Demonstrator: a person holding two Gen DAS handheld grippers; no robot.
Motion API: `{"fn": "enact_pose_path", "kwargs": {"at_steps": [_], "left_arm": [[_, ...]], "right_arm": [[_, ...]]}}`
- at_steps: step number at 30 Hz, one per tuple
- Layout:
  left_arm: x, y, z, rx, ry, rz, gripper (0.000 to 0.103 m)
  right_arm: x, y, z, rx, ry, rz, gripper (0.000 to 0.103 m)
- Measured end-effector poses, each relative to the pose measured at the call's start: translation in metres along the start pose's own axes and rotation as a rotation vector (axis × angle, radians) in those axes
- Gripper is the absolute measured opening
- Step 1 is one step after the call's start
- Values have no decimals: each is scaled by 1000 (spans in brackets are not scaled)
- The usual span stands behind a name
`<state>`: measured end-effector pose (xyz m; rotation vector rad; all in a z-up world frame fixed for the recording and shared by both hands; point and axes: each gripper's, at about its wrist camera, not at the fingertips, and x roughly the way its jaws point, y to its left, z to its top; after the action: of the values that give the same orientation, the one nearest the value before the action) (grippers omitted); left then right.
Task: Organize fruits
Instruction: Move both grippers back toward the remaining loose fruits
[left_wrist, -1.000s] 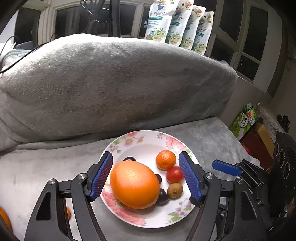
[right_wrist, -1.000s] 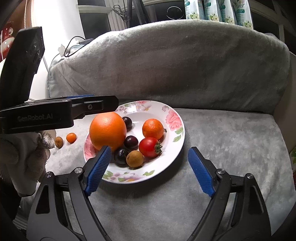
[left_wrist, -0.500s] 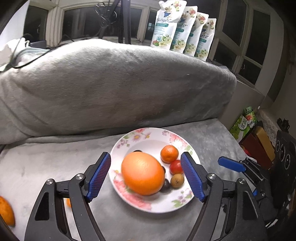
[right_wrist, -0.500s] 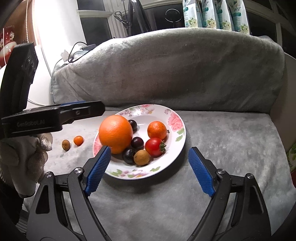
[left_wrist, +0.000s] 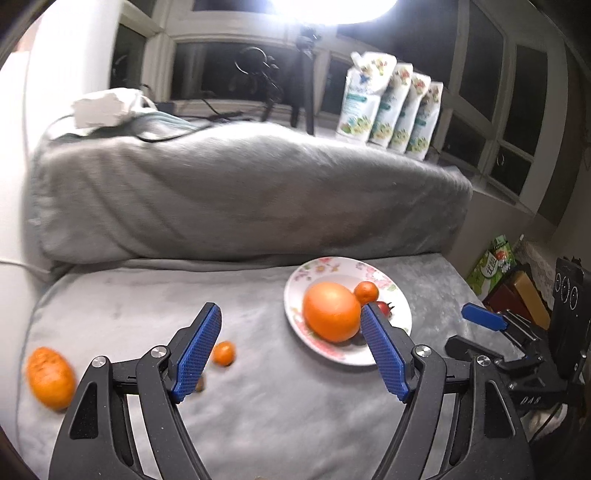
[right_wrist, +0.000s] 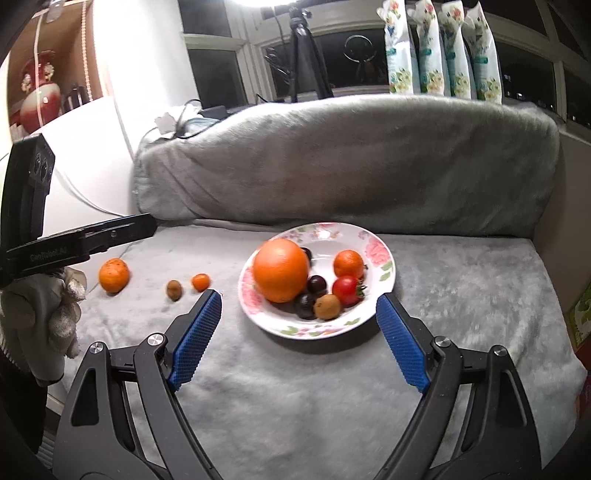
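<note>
A floral plate (right_wrist: 380, 254) on the grey blanket holds a large orange (right_wrist: 280, 269), a mandarin (right_wrist: 349, 263), a red tomato (right_wrist: 346, 291), a brown fruit (right_wrist: 327, 306) and dark plums (right_wrist: 317, 284). Left of it lie a loose mandarin (right_wrist: 113, 275), a small brown fruit (right_wrist: 174, 290) and a tiny orange fruit (right_wrist: 201, 281). My right gripper (right_wrist: 298, 297) hovers open in front of the plate. My left gripper (left_wrist: 291, 308) is open and empty, left of the plate (left_wrist: 402, 306), with the tiny orange fruit (left_wrist: 224, 353) just beyond its left finger.
A thick grey cushion (left_wrist: 240, 199) rises behind the seat. Floral pouches (left_wrist: 391, 110) and a tripod (right_wrist: 306, 55) stand on the windowsill. Boxes (left_wrist: 517, 299) sit off the seat's right edge. A gloved hand (right_wrist: 40, 321) holds the left gripper.
Both grippers have drawn back and risen from the plate. The left one has swung left, off the large orange, and the loose fruits on the blanket have come into view.
</note>
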<state>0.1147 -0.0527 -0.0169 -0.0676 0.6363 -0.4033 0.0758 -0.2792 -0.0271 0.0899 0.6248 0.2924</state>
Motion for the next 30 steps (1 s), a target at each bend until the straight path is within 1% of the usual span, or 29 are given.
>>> {"fn": "enact_pose_path", "kwargs": {"at_steps": [4,8,12,17,21,25,30], "left_arm": [[-33,13,-9,-16,-44,30,78],[-55,23,-22,-34,-82,51,78],[-74,33,-38,-61,-99,65,78],[-93,40,-53,-58,-119,91,78],[-102,46,-63,-67,-131,104,78],[-110,51,-76,-80,-140,107,77],[-103,54,-87,-88,-114,105,71]], "right_arm": [[-20,18,-3,-18,-26,14,88],[-37,36,-12,-53,-39,5,88],[-52,49,-20,-72,-48,0,88],[-73,66,-24,-97,-83,8,88],[-82,74,-28,-104,-91,22,88],[-80,78,-28,-84,-69,68,88],[-73,84,-25,-70,-43,111,88]]}}
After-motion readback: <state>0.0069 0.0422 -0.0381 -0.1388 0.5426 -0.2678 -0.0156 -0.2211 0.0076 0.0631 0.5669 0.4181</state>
